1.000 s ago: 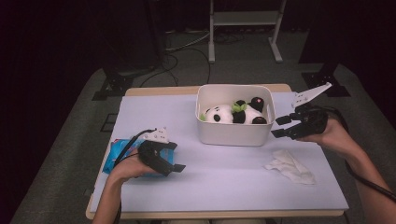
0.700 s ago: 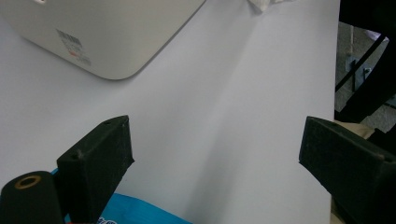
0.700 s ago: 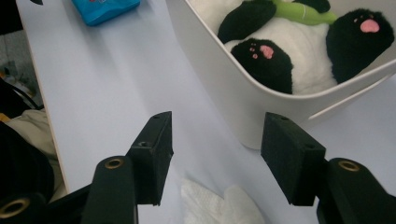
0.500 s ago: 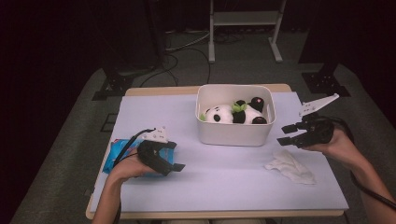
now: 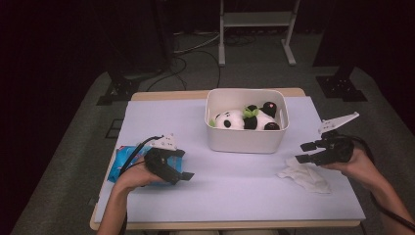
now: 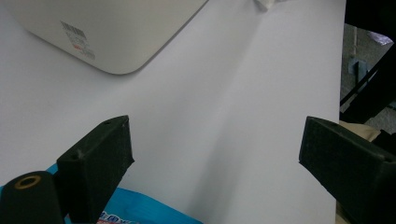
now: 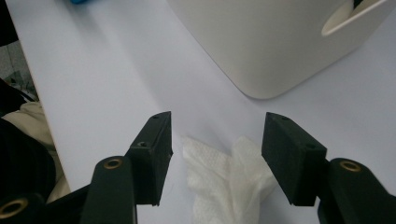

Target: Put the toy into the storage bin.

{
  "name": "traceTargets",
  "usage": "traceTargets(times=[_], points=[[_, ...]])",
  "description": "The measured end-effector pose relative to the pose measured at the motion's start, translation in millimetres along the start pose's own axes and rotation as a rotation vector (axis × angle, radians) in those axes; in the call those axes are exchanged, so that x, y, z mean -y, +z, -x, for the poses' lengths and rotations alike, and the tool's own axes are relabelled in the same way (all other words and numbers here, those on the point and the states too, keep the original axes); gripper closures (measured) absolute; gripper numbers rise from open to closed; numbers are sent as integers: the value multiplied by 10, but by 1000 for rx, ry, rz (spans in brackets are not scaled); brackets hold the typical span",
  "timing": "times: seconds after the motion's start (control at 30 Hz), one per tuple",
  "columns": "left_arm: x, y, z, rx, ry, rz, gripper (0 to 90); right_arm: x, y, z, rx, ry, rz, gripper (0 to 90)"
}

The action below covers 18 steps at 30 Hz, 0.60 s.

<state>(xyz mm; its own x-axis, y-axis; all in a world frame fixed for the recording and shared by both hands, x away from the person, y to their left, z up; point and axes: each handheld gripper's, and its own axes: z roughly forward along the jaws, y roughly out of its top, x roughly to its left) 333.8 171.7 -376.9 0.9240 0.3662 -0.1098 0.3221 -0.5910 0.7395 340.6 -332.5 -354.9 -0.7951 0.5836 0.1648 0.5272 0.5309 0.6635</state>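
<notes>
The tissue (image 5: 304, 175) lay crumpled near the table's right edge, with the right gripper (image 5: 304, 152) poised just over it, jaws spread and empty. The bin (image 5: 246, 138) stood near. The left gripper (image 5: 184, 165) rested released over a blue pack (image 5: 122, 163), bare sheet (image 5: 235, 191) between.

The left tongs (image 6: 215, 163) stand wide apart over the pale surface (image 6: 243, 116), nothing between the jaws. A blue packet (image 6: 135, 215) lies just below the left jaw. The white bin (image 6: 107, 32) sits at top left, a crumpled tissue (image 6: 268, 3) at the top edge.
</notes>
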Motion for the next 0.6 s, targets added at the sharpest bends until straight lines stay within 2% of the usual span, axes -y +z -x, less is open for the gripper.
traceTargets(times=[0.6], points=[[11,12,4,3,-3,1,77,271,45,30,-6,56,6,406]])
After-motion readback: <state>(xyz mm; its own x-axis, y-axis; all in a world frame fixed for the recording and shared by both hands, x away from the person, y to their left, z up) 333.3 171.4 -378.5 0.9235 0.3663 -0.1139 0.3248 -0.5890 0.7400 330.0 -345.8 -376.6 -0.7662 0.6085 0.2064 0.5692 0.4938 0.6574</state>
